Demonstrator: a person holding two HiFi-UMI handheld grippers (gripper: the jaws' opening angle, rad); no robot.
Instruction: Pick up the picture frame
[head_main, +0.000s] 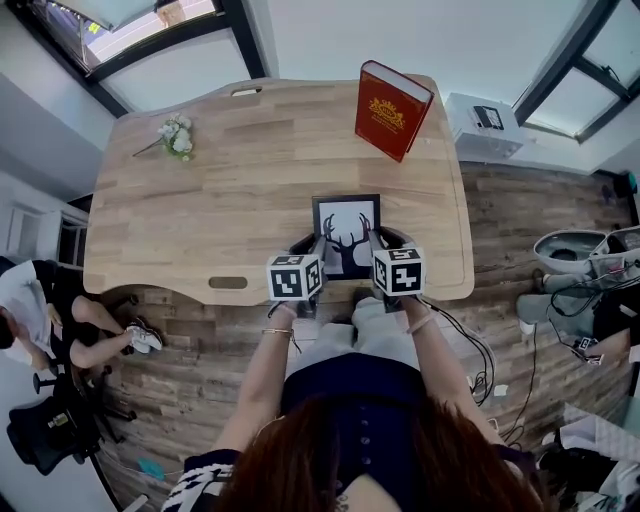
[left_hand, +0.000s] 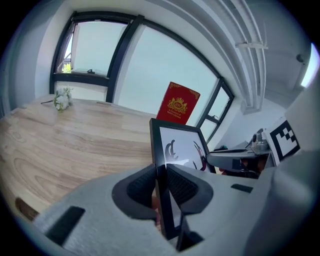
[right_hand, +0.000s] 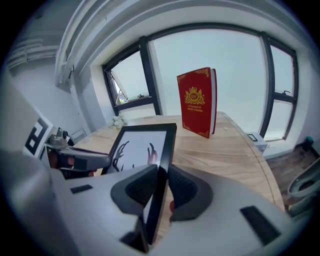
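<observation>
left gripper (left_hand: 161, 186): jaws drawn in to a narrow gap. the ribbed pads (left_hand: 141, 187) press on both faces of the left rail of the frame (left_hand: 181, 146). the rail runs straight out from between the jaws, and the rest of the frame spreads to their right, print side showing.

right gripper (right_hand: 159, 189): the mirror of that. the jaws are narrow and clamped on the right rail. the frame spreads to their left, towards the other gripper.

head view: the frame (head_main: 346, 225) hangs between the two grippers, each gripping a side rail at the near end. most of its length reaches out past the fingertips. the cubes (head_main: 296, 277) hide its near edge. we judge it clear of the table (head_main: 200, 220), but no view shows the underside.

handling (our judgement): thin, stiff and light. the black rails look smooth, so it could slide in the pads if the hands tilt unevenly. the white front is probably glazed and fragile. hold it by the rails only, never on the pane. the two opposite grips must move together or the frame gets twisted.

beyond the jaws: a red book (head_main: 392, 108) stands well past the frame's far edge. flowers (head_main: 177, 135) lie far off to the left.
</observation>
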